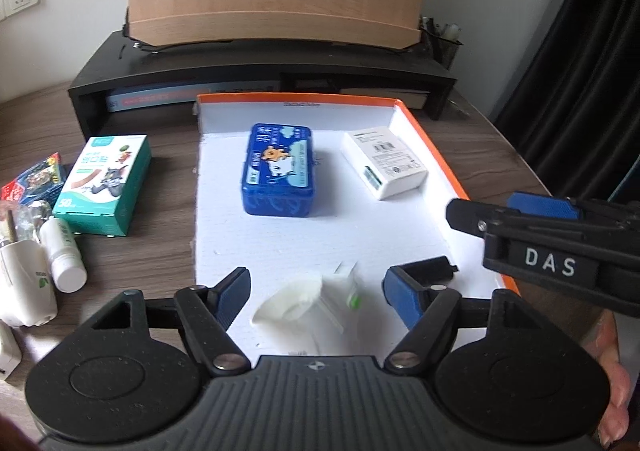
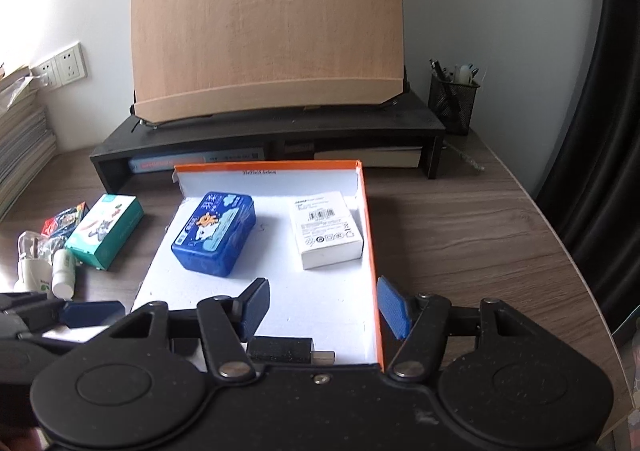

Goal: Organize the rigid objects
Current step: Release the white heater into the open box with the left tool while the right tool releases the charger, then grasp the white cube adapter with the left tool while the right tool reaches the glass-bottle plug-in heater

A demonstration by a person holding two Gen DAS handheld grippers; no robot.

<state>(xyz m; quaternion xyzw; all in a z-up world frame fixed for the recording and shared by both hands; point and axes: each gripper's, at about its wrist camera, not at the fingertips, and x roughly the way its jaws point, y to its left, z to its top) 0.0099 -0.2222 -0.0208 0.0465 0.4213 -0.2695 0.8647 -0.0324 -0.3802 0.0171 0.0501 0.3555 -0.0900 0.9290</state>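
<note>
With both the left claw [image 1: 316, 293] and right claw [image 2: 322, 309] spread apart and empty, the blue tin [image 1: 277, 169] and white box [image 1: 384, 164] lie well apart in the orange-rimmed tray [image 1: 436, 155], while the green box [image 1: 106, 183] awaits collection on the table [image 1: 168, 211].

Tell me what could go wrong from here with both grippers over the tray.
The left gripper stands open around a white plastic piece; closing might crush or flick it. The right gripper straddles the tray's orange wall and could snag it. The black USB adapter lies close below and could be knocked.
</note>
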